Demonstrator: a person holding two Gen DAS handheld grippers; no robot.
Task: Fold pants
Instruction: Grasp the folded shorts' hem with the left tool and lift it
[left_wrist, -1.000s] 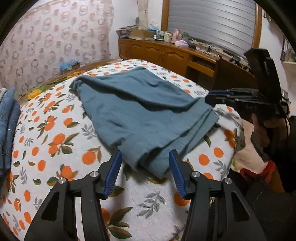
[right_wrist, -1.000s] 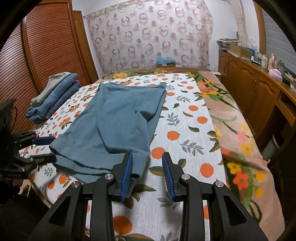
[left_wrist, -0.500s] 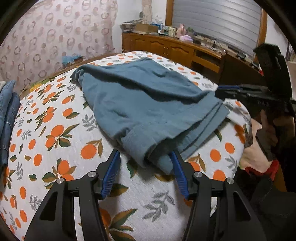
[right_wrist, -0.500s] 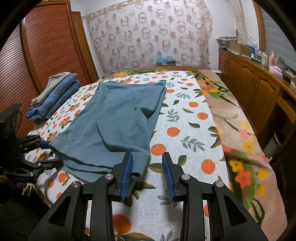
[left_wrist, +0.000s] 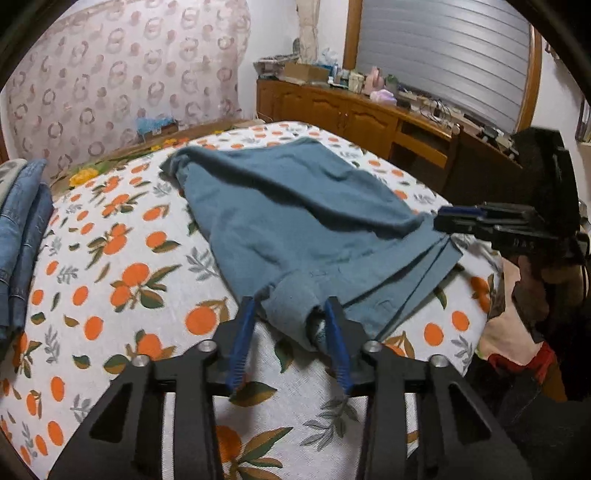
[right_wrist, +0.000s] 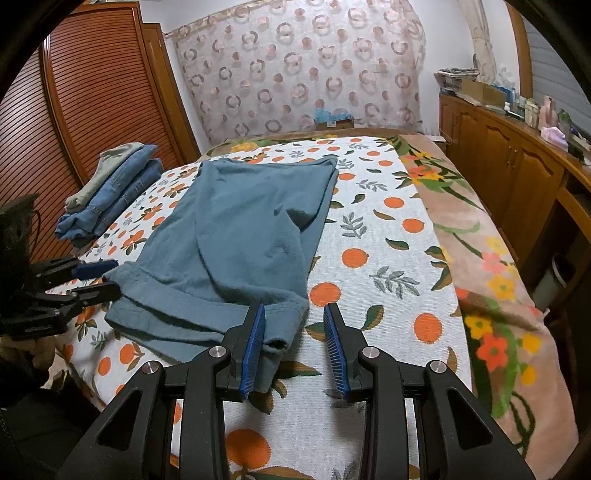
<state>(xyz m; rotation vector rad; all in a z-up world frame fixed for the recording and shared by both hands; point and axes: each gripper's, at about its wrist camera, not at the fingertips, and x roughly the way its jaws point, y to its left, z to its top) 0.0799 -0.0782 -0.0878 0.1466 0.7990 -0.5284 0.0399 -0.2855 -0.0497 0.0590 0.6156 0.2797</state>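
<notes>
Blue-grey pants (left_wrist: 295, 218) lie folded lengthwise on the orange-print bed sheet (left_wrist: 122, 295). My left gripper (left_wrist: 290, 314) is open, its jaws on either side of a hem corner of the pants. My right gripper (right_wrist: 295, 317) is open at the other hem corner; its left finger (right_wrist: 255, 343) touches the cloth (right_wrist: 240, 240), its right finger is over bare sheet (right_wrist: 388, 277). Each gripper shows in the other's view: the right one (left_wrist: 461, 218) at the right, the left one (right_wrist: 96, 277) at the left.
A stack of folded jeans (right_wrist: 110, 192) lies at the bed's left side, also in the left wrist view (left_wrist: 22, 240). A floral blanket (right_wrist: 480, 258) covers the bed's right side. Wooden cabinets (right_wrist: 517, 166) stand to the right, a slatted wardrobe (right_wrist: 55, 129) to the left.
My left gripper has moved forward onto the hem corner, and its jaws have narrowed around it. My right gripper has edged forward a little to the other corner.
</notes>
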